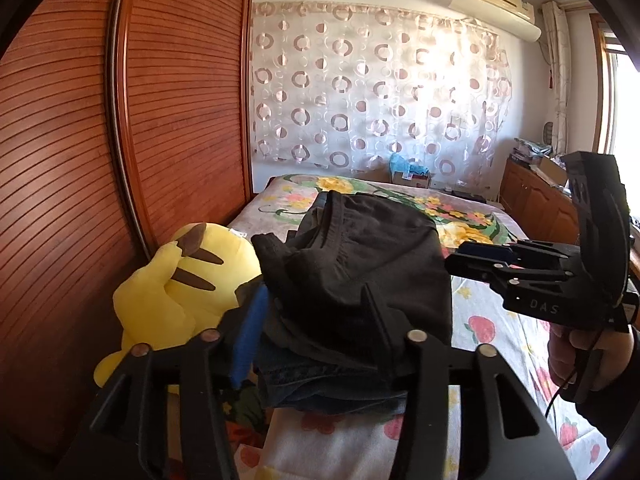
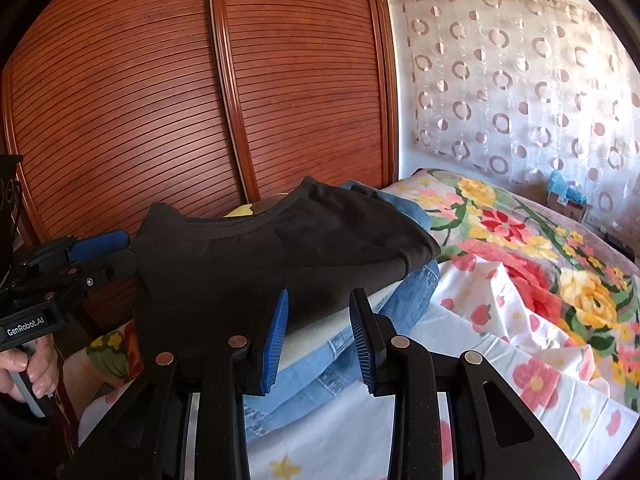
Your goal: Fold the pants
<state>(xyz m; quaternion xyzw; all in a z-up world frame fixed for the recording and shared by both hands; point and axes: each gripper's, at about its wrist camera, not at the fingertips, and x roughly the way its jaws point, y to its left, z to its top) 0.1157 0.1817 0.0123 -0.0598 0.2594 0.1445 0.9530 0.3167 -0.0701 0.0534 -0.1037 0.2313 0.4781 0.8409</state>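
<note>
Folded black pants (image 1: 356,252) (image 2: 280,248) lie on top of a stack with a white garment (image 2: 320,332) and folded blue jeans (image 2: 320,376) (image 1: 320,384) on the bed. My left gripper (image 1: 316,320) has its fingers at the near edge of the black pants, jaws apart with cloth between them; whether they pinch it is unclear. It shows in the right wrist view (image 2: 116,252) at the pants' left edge. My right gripper (image 2: 318,340) is open, at the stack's right corner. It shows in the left wrist view (image 1: 476,258), just right of the pants.
A yellow plush toy (image 1: 180,280) lies left of the stack against the wooden wardrobe doors (image 1: 120,140). The floral bedspread (image 2: 520,280) extends right and back. A curtain (image 1: 360,88) and a cabinet (image 1: 540,204) stand behind the bed.
</note>
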